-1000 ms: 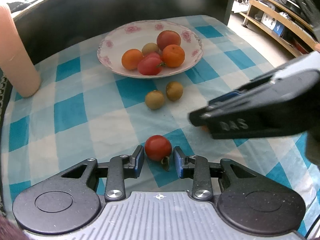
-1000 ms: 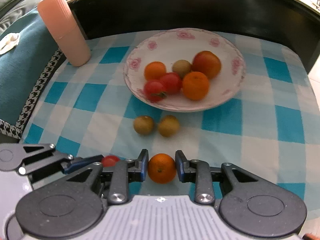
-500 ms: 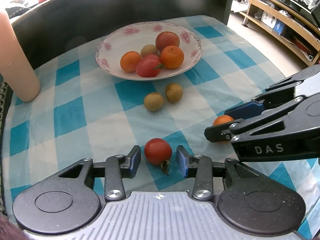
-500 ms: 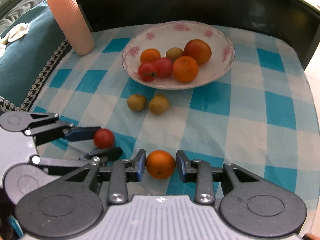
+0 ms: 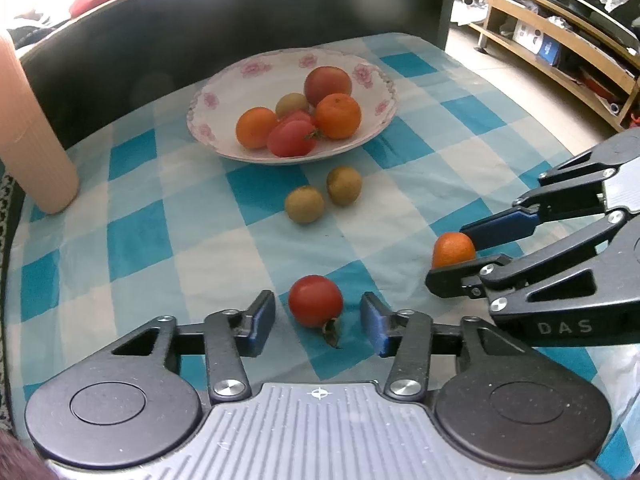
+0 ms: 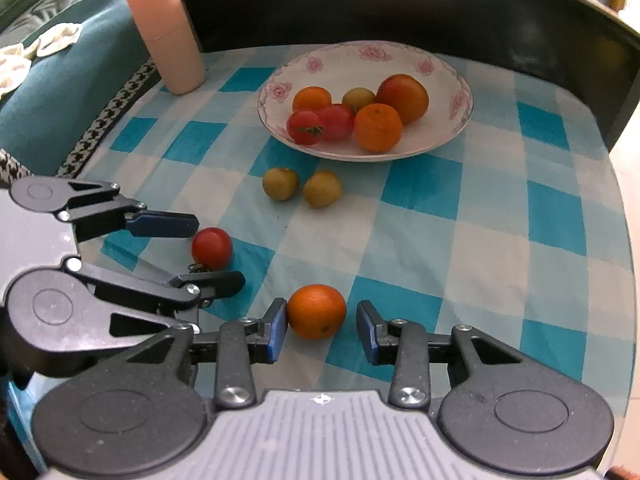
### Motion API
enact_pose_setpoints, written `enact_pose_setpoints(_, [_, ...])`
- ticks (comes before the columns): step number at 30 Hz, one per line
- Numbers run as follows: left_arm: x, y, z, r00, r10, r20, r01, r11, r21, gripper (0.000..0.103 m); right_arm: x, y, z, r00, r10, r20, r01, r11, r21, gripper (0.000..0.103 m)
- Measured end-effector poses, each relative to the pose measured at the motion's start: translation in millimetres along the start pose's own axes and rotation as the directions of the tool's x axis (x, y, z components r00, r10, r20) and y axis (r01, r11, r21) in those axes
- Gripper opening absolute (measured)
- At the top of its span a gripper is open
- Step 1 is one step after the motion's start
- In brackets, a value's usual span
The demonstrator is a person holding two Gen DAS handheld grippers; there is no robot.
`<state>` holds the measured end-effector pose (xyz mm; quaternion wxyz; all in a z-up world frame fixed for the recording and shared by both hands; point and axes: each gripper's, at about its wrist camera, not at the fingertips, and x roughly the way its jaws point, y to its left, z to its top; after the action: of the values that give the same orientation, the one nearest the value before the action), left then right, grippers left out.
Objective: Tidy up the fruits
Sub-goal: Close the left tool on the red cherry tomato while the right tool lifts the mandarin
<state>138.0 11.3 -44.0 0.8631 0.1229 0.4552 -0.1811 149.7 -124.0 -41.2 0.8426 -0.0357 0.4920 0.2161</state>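
Note:
A white flowered plate (image 5: 376, 80) (image 6: 452, 76) at the back holds several fruits: oranges, tomatoes, a red apple and a small green-brown fruit. Two small green-brown fruits (image 5: 322, 194) (image 6: 302, 186) lie on the cloth in front of it. My left gripper (image 5: 318, 322) (image 6: 200, 246) is open with a red tomato (image 5: 315, 300) (image 6: 211, 247) resting on the cloth between its fingers, gaps on both sides. My right gripper (image 6: 322, 330) (image 5: 464, 256) is open around a small orange (image 6: 317, 311) (image 5: 453, 249) on the cloth, left pad nearly touching it.
A blue and white checked cloth (image 5: 140, 236) (image 6: 500, 216) covers the table. A tall pink cup (image 5: 28, 128) (image 6: 164, 28) stands at the back left. A dark curved wall (image 5: 240, 8) rims the far side. A teal cushion (image 6: 60, 92) lies left; wooden shelves (image 5: 560, 40) stand right.
Both grippers have opened wider and drawn back a little from the plate. The tomato and the orange stay on the cloth between the fingers. The right gripper has shifted away from the left one.

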Motion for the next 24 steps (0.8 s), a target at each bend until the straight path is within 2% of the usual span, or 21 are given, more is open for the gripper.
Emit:
enact_pose_setpoints(3, [-0.8, -2.7, 1.2, 1.000, -0.007, -0.006, 0.007, 1.000, 0.005, 0.045, -0.2, 2.8, -0.9, 1.000, 0.004, 0.003, -0.004, 1.000, -0.018, 0.047])
enact_pose_setpoints(5, [-1.0, -3.7, 2.2, 1.000, -0.002, -0.007, 0.002, 1.000, 0.009, 0.045, -0.1, 5.3, -1.4, 1.000, -0.001, 0.004, 0.001, 1.000, -0.026, 0.045])
enact_pose_setpoints(15, [-5.6, -5.0, 7.8, 1.000, -0.013, 0.001, 0.013, 1.000, -0.009, 0.039, -3.9, -1.5, 2.8, 1.000, -0.017, 0.017, 0.017, 1.000, 0.020, 0.044])
enact_pose_setpoints(16, [-6.6, -6.1, 8.9, 1.000, -0.013, 0.004, 0.013, 1.000, -0.007, 0.034, -4.4, -1.3, 3.9, 1.000, -0.015, 0.021, 0.015, 1.000, 0.024, 0.044])
enact_pose_setpoints(24, [-5.8, -9.6, 9.9, 1.000, -0.007, 0.000, 0.007, 1.000, 0.002, 0.036, -9.7, -2.7, 9.7, 0.999, -0.017, 0.039, 0.016, 0.999, 0.039, 0.044])
